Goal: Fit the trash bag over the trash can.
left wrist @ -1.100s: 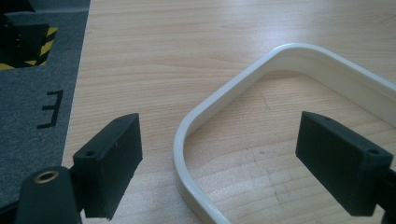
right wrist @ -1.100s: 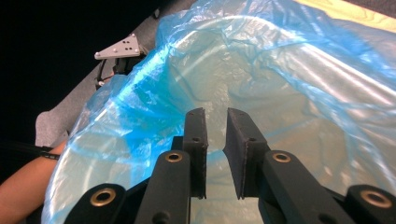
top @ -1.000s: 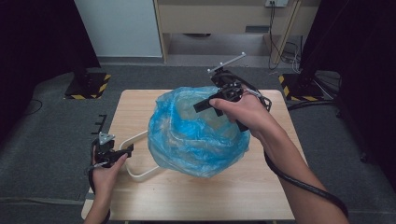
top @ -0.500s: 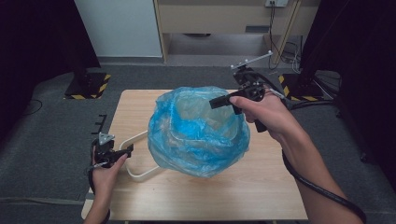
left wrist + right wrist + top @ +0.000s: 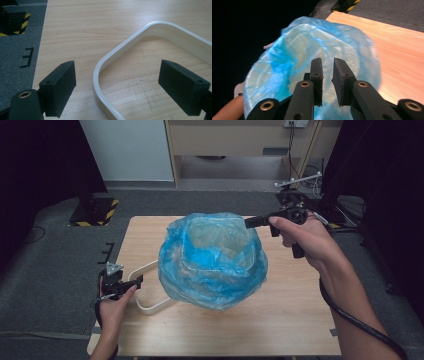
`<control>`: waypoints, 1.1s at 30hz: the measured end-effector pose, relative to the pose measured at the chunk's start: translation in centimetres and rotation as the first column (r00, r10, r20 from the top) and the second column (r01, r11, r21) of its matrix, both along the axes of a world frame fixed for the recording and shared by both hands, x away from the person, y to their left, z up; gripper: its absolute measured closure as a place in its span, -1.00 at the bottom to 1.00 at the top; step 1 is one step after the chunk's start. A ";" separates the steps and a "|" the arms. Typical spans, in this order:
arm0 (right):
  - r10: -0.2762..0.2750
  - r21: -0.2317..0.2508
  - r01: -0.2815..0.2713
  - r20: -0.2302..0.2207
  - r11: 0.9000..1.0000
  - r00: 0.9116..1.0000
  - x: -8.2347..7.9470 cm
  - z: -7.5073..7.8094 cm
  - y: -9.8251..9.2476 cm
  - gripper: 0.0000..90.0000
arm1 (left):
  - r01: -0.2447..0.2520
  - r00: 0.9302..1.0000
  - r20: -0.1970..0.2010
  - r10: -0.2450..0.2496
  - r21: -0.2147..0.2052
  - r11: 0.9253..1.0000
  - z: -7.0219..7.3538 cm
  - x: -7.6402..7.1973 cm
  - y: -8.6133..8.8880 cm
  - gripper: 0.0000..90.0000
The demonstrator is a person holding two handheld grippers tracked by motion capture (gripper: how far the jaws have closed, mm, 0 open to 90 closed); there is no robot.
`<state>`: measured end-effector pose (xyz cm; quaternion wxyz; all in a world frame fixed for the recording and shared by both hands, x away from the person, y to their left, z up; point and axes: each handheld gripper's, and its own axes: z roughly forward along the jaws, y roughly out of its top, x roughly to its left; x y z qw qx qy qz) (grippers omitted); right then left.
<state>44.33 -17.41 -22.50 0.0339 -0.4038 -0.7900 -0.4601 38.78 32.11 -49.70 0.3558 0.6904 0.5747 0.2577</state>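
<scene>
The left gripper [image 5: 131, 282] at eight o'clock on the tabletop [image 5: 300, 310] has its fingers [image 5: 58, 87] spread wide, released, straddling the white handle [image 5: 105, 62] without pressing it. The right gripper [image 5: 248, 222] at two o'clock hovers with fingers [image 5: 317, 72] nearly closed on nothing, above the blue bag [image 5: 215, 260] covering the bin at centre.

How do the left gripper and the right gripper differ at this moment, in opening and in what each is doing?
The left gripper has its fingers spread wide, straddling the white handle without pressing on it; the right gripper has its fingers nearly together with nothing between them. The left gripper sits low at the table's near left edge; the right gripper is raised beside the blue bag, pointing at it. Both are black and hand-held.
</scene>
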 end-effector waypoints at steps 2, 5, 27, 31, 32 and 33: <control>-0.017 0.007 0.017 -0.005 1.000 1.000 0.2 -0.1 -0.7 0.73 | 0.000 1.000 0.000 0.000 0.000 1.000 0.0 0.0 0.0 -0.69; -0.044 0.013 0.044 -0.008 0.999 0.999 0.5 -0.3 -1.7 0.73 | -0.002 1.000 -0.001 0.002 -0.002 1.000 0.0 0.0 0.0 -0.69; -0.143 -0.052 0.142 -0.020 0.989 0.989 1.9 -4.6 -4.1 0.64 | -0.007 1.000 -0.004 0.007 -0.002 1.000 -0.1 0.0 0.1 -0.69; -0.147 -0.066 0.146 -0.014 0.987 0.989 2.0 -5.2 -4.2 0.55 | -0.007 1.000 -0.004 0.007 -0.003 1.000 -0.1 0.0 0.1 -0.69; -0.155 -0.071 0.153 -0.012 0.986 0.988 2.1 -5.5 -4.2 0.52 | -0.007 1.000 -0.004 0.007 -0.003 1.000 -0.1 0.0 0.1 -0.69; -0.157 -0.078 0.156 -0.006 0.985 0.988 2.2 -5.8 -4.3 0.50 | -0.007 1.000 -0.004 0.007 -0.002 1.000 -0.1 0.0 0.1 -0.69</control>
